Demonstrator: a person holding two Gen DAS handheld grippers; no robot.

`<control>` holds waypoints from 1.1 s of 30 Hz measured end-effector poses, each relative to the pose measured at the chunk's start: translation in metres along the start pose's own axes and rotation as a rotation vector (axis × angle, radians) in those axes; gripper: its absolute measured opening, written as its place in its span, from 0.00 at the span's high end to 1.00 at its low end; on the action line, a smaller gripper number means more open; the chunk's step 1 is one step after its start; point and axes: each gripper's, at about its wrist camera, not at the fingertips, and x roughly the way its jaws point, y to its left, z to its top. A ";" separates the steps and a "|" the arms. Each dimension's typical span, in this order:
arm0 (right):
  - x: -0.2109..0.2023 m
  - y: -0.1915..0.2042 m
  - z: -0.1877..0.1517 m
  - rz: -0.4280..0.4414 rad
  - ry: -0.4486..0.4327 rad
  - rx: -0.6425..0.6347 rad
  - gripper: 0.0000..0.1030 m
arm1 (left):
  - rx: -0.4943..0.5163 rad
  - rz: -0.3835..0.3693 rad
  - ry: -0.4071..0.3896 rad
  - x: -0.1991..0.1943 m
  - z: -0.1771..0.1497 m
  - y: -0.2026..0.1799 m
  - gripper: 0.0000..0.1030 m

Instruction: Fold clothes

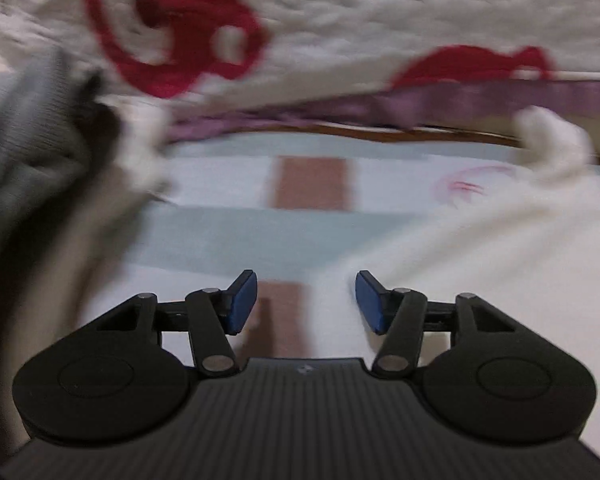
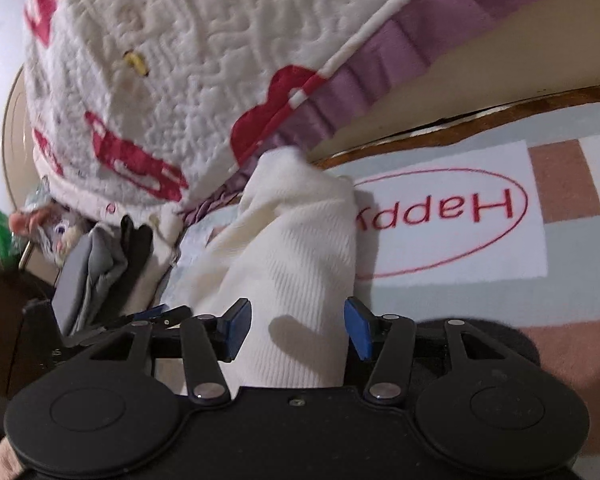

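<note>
A cream ribbed garment [image 2: 296,240] lies on a pale blanket with pink blocks and a red "Happy" oval [image 2: 460,240]. My right gripper [image 2: 298,328] stands open over the garment's near end. The cloth runs between its blue pads and neither pad visibly presses it. In the blurred left wrist view my left gripper [image 1: 306,300] is open above the same blanket [image 1: 240,232] with nothing between its pads. The cream garment [image 1: 480,240] spreads from beside its right finger toward the far right.
A white quilt with red shapes and a purple frill [image 2: 204,40] hangs over the far side, above a brown wooden edge [image 2: 460,120]. Grey and dark clothes [image 2: 96,264] are heaped at the left, also in the left wrist view [image 1: 20,140].
</note>
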 end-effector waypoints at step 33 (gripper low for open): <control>-0.019 0.007 -0.093 0.070 -0.009 -0.111 0.73 | 0.036 -0.391 -0.039 0.039 0.118 -0.136 0.94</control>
